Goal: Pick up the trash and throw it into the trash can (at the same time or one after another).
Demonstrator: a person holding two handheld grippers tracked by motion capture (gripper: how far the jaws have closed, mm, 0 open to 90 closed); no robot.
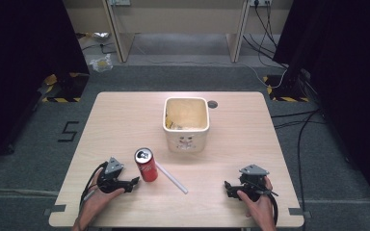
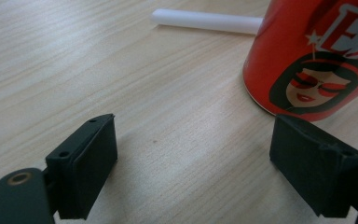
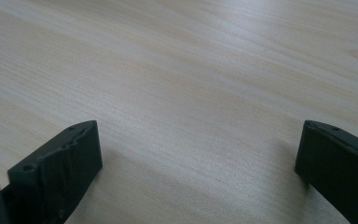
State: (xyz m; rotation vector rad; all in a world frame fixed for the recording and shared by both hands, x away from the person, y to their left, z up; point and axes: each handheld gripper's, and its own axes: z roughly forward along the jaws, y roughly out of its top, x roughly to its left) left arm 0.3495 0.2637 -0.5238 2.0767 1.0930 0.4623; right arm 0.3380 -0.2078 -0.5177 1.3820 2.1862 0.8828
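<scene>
A red drink can [image 1: 145, 165] stands upright on the wooden table [image 1: 125, 120], front left of centre. In the left gripper view the red can [image 2: 317, 56] rises just beyond the right jaw, apart from it. A white tube [image 1: 172, 177] lies flat to the can's right, and the same white tube [image 2: 207, 21] reaches behind the can. My left gripper [image 1: 134, 182] rests on the table just left of the can, open, with bare wood between its jaws [image 2: 193, 158]. My right gripper [image 1: 227, 186] sits near the front right, open over bare table [image 3: 198, 158].
A cream square bin [image 1: 186, 123] with some scraps inside stands at mid table, beyond the can. A small dark round hole [image 1: 212, 104] marks the table behind it. Cables run across the floor at the right. Table edges lie close behind both hands.
</scene>
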